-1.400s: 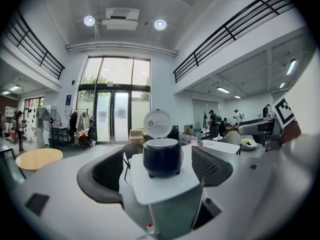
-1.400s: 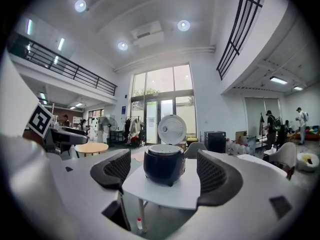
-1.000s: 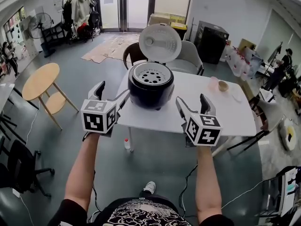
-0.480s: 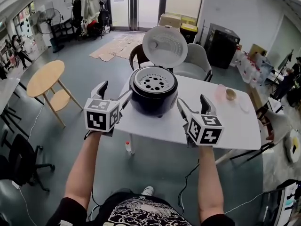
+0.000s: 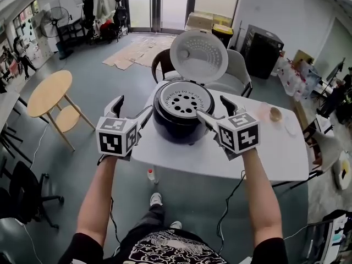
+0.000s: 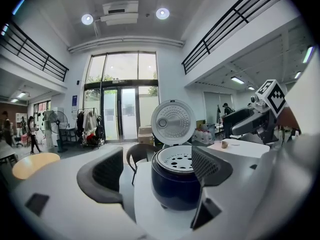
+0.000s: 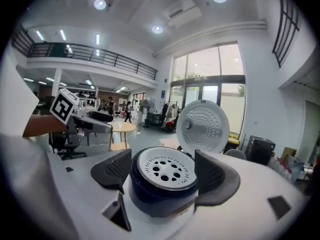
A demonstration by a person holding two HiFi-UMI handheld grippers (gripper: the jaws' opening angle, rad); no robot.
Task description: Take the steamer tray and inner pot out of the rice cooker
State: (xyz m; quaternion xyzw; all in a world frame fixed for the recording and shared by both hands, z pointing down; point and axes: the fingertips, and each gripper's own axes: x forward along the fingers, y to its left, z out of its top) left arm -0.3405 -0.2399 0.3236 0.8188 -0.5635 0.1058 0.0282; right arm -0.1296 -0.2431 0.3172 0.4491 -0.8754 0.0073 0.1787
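White perforated steamer tray (image 5: 184, 99) sits in the open dark rice cooker (image 5: 177, 126) on the table (image 5: 264, 147), hiding the inner pot beneath. The right gripper (image 5: 213, 108) and the left gripper (image 5: 133, 106) flank the cooker, jaws apart and empty.

- Your left gripper (image 5: 133, 106) is held out ahead of you, its jaws standing wide apart.
- Your left forearm (image 5: 98, 194) is bare and stretched nearly straight behind it.
- Your right gripper (image 5: 212, 106) reaches a little farther forward than the left and is angled inward, its jaws likewise spread wide.
- Your right forearm (image 5: 263, 194) is bare and extended too.
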